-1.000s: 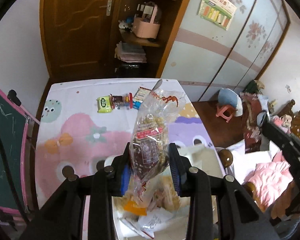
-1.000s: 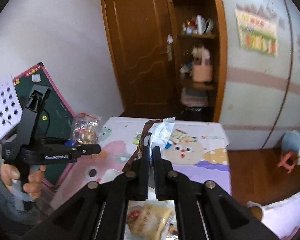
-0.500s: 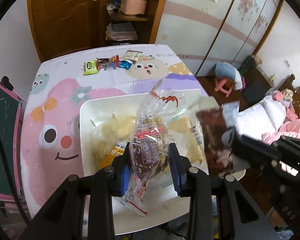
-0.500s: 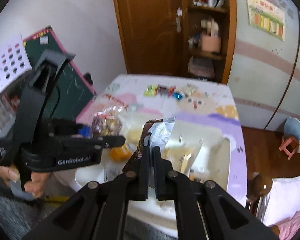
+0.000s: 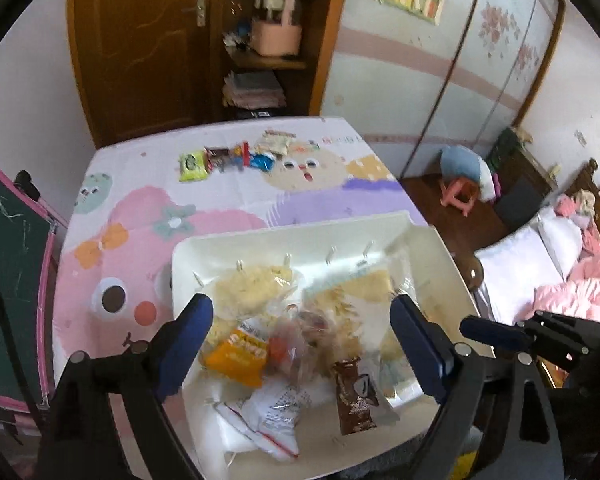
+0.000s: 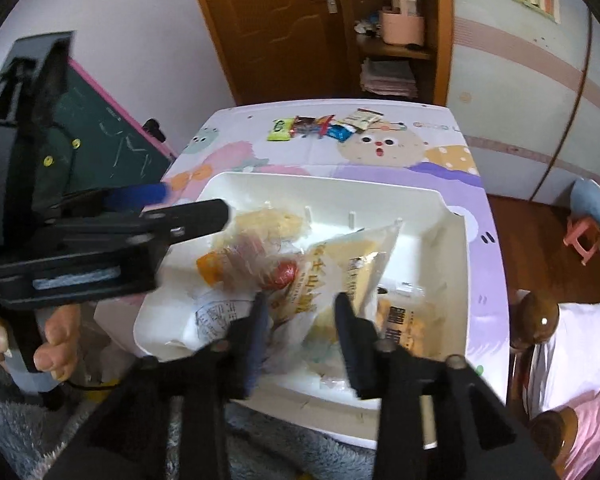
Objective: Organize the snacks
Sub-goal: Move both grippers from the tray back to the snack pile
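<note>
A white bin [image 5: 260, 240] [image 6: 452, 248] stands on the table's near end with several snack bags in it. The clear bag of brown snacks [image 5: 300, 332] [image 6: 256, 256] lies on the pile, blurred. The brown packet [image 5: 354, 396] lies at the bin's near side. A yellow bag [image 6: 340, 272] leans in the middle. My left gripper [image 5: 300, 340] is open and empty above the bin. My right gripper [image 6: 300, 320] is open and empty above the bin's near edge.
A row of small snack packets [image 5: 228, 158] [image 6: 320, 126] lies at the far end of the cartoon-print table [image 5: 220, 208]. A green chalkboard [image 6: 100, 136] stands at the left. A bed with pink bedding [image 5: 560, 280] is at the right. A wooden door and shelves are behind.
Both grippers opened. The clear bag dropped from the left gripper and the brown packet from the right gripper into the bin.
</note>
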`<state>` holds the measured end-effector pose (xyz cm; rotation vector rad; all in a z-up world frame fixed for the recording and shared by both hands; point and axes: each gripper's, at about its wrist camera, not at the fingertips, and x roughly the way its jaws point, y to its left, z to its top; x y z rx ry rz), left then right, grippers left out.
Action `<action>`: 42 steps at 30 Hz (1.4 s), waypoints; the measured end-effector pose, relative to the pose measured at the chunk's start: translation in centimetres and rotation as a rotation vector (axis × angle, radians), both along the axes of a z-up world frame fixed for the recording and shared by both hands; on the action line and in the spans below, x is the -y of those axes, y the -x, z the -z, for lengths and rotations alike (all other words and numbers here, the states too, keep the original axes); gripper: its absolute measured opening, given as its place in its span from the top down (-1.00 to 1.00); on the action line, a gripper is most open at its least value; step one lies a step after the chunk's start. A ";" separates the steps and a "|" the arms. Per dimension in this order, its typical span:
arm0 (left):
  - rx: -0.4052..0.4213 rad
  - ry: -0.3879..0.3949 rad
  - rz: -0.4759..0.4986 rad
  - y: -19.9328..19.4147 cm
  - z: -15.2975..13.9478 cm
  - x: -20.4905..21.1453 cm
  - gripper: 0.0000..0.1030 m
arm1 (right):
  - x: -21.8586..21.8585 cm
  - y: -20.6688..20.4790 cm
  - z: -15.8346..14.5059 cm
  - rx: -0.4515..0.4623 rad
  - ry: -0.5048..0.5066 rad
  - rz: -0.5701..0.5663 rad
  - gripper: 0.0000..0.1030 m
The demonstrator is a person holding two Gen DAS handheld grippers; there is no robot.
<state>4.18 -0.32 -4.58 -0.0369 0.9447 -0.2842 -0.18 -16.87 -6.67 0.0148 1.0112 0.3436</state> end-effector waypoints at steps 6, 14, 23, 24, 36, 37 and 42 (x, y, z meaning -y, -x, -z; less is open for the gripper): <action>-0.045 0.005 -0.040 -0.6 0.9 -1.0 -0.74 | 0.2 -0.4 0.6 -0.031 -0.013 0.019 0.28; -0.059 -0.010 -0.068 -0.5 1.8 -2.0 -0.74 | -0.4 -0.7 1.2 -0.056 -0.005 0.005 0.28; -0.053 -0.025 -0.073 -0.5 1.9 -2.2 -0.74 | -0.9 -1.2 1.7 -0.078 -0.003 -0.009 0.28; -0.053 -0.026 -0.073 -0.6 1.9 -2.2 -0.74 | -1.0 -1.3 1.8 -0.080 -0.002 -0.012 0.28; -0.071 -0.045 -0.075 -2.1 3.1 -2.6 -0.74 | -1.2 -3.0 3.0 -0.120 -0.001 -0.004 0.28; -0.072 -0.049 -0.077 -2.3 3.2 -2.7 -0.74 | -1.2 -3.2 3.1 -0.121 0.002 -0.001 0.28; -0.053 -0.080 -0.082 -3.5 2.8 -3.1 -0.74 | -1.2 -4.7 2.6 -0.104 0.016 0.001 0.28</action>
